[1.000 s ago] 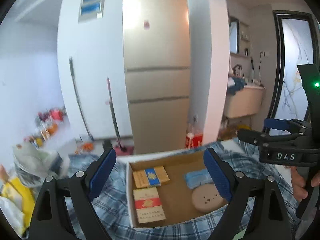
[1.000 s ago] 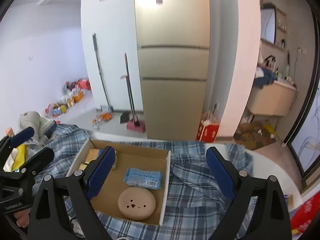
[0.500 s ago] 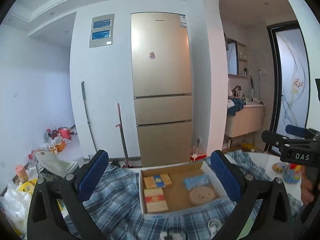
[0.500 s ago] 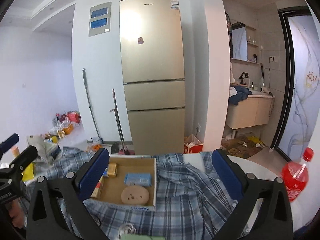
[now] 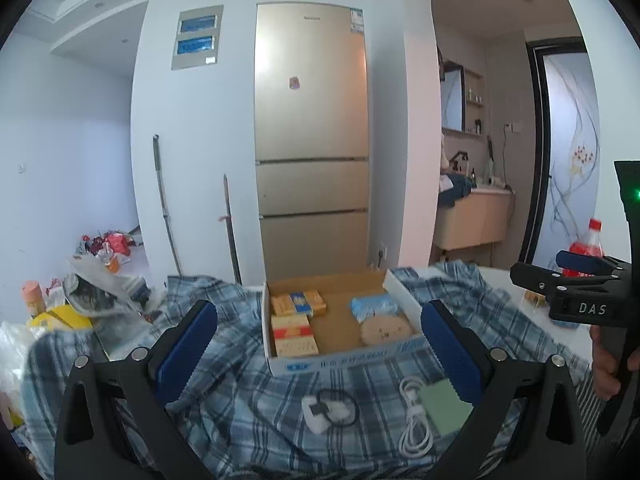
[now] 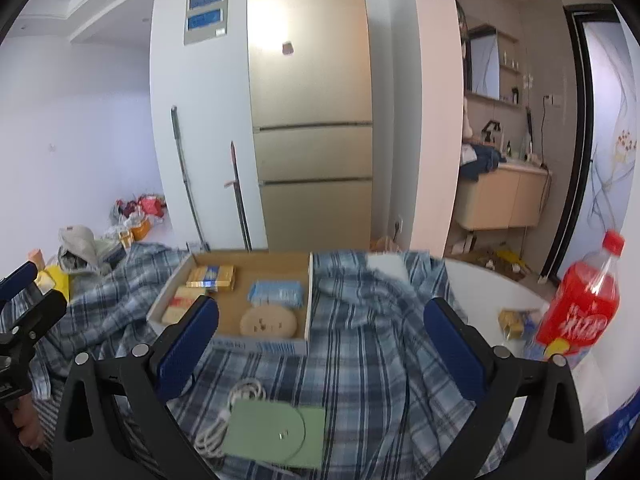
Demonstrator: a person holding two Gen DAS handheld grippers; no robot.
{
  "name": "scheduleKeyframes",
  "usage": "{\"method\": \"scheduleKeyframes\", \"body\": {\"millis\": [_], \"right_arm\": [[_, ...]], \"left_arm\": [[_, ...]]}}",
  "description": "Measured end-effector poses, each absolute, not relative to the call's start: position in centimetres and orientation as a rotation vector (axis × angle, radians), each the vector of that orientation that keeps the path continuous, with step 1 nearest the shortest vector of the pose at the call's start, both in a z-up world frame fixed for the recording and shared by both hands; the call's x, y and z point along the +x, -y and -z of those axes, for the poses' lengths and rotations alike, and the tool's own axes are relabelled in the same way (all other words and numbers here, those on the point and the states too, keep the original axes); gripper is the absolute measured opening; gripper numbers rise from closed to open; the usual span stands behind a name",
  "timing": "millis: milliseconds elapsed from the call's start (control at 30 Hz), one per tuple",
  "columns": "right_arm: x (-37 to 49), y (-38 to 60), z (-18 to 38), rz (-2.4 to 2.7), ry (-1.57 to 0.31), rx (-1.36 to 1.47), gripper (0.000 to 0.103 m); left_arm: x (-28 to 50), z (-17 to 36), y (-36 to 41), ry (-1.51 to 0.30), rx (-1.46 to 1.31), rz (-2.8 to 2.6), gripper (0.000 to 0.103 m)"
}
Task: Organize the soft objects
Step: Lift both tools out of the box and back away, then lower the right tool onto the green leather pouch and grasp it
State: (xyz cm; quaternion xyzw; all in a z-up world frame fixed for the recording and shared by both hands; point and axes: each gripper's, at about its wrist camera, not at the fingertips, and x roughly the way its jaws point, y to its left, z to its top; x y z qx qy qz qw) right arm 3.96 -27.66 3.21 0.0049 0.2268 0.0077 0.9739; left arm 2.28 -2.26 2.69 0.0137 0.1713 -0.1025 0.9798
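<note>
A blue plaid shirt lies rumpled over most of the white round table, its folds bunched thickest towards the table's right edge; on top of the shirt, towards the far edge, sits an open cardboard box with a white outer wall. Inside the box, two yellow packs lie along its left wall, one behind the other; a blue tissue packet lies against the far right part, and a round tan sponge rests just in front of the packet, touching it.

The left gripper hangs above the shirt at the near edge with its blue pads spread wide and nothing between them; the right gripper is likewise spread wide and empty, held beside the left one, a hand visible on its handle.

Near the table's near edge, on the shirt, a pale green flat case lies with a coiled white cable just at its left side; a small white charger with a black loop of cord lies left of the cable. At the right edge of the table a red soda bottle stands upright on bare tabletop, a small yellow snack pack just beside it. Behind the table stands a tall gold refrigerator.
</note>
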Motion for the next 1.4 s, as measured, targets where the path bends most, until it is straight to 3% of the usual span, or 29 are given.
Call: {"method": "scheduleKeyframes", "body": {"millis": [433,667,867,900,967,1167,1400], "right_arm": [[6.1,27.6,1.2,-0.062,-0.611,0.005,0.102],[8.4,27.8,2.3,-0.134,-0.716,0.003,0.085],[9.4,27.7,3.5,-0.170,-0.732,-0.006,0.083],[9.7,27.6,3.7,-0.173,-0.745,-0.004,0.081],[10.6,27.6,4.5,-0.175,-0.784,-0.009,0.067],[12.7,28.1,7.3,-0.215,-0.924,0.049,0.044],[11.8,28.8,8.6,-0.303,-1.001,0.113,0.039]], "left_arm": [[4.2,2.9,2.4,-0.462,0.000,0.231,0.103],[4.6,3.4,2.0,-0.490,-0.029,0.212,0.103],[6.0,4.5,1.9,-0.572,-0.041,0.206,0.102],[6.0,4.6,1.8,-0.576,-0.047,0.206,0.102],[6.2,4.8,1.8,-0.587,-0.052,0.213,0.099],[7.1,5.8,2.5,-0.660,-0.015,0.197,0.079],[7.7,6.5,2.5,-0.708,-0.022,0.198,0.075]]}}
